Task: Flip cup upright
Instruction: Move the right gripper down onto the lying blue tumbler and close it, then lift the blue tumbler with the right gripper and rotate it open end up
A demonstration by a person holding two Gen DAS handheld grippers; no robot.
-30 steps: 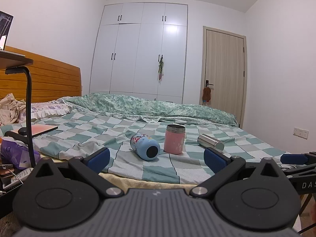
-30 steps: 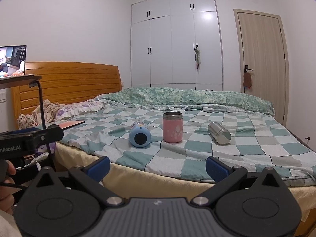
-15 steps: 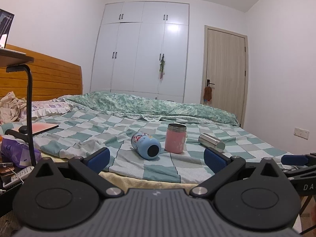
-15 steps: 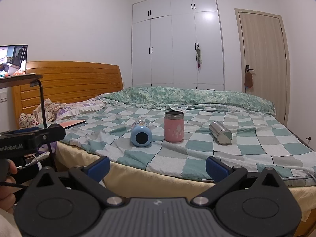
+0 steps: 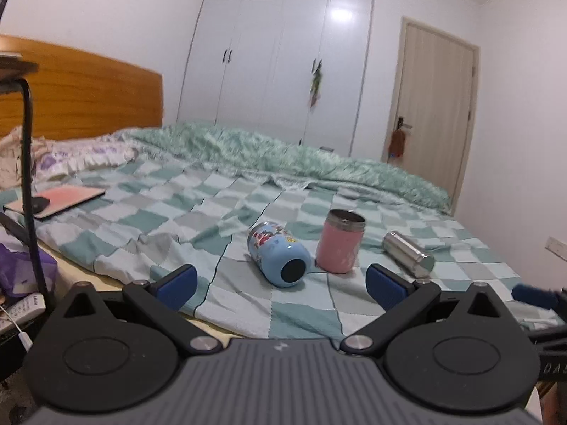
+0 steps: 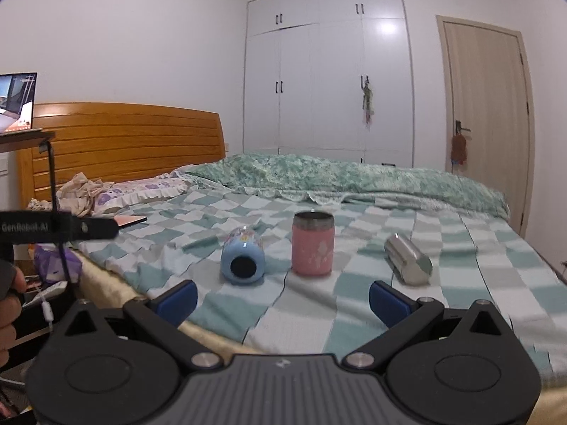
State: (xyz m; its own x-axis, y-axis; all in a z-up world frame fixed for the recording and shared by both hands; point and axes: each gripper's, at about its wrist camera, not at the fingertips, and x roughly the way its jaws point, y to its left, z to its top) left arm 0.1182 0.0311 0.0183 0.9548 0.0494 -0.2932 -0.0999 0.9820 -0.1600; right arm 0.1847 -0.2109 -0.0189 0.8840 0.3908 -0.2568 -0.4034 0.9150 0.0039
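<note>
Three cups rest on the checkered bed. A light blue cup [image 5: 276, 253] [image 6: 242, 260] lies on its side, one round end with a dark disc facing me. A pink cup [image 5: 339, 241] [image 6: 312, 243] stands upright beside it. A silver cup [image 5: 407, 254] [image 6: 407, 258] lies on its side to the right. My left gripper [image 5: 281, 283] is open and empty, short of the bed edge in front of the blue cup. My right gripper [image 6: 283, 299] is open and empty, in front of the cups.
The checkered bedspread [image 6: 354, 304] covers the bed, with a green quilt [image 6: 354, 177] bunched at the far side. A pink tablet [image 5: 60, 200] lies at the left. A black stand pole [image 5: 30, 177] and a bedside clutter sit left of the bed.
Both grippers have moved forward toward the bed; the cups look larger and closer. The left view has tilted and shifted. The cups have not moved.
</note>
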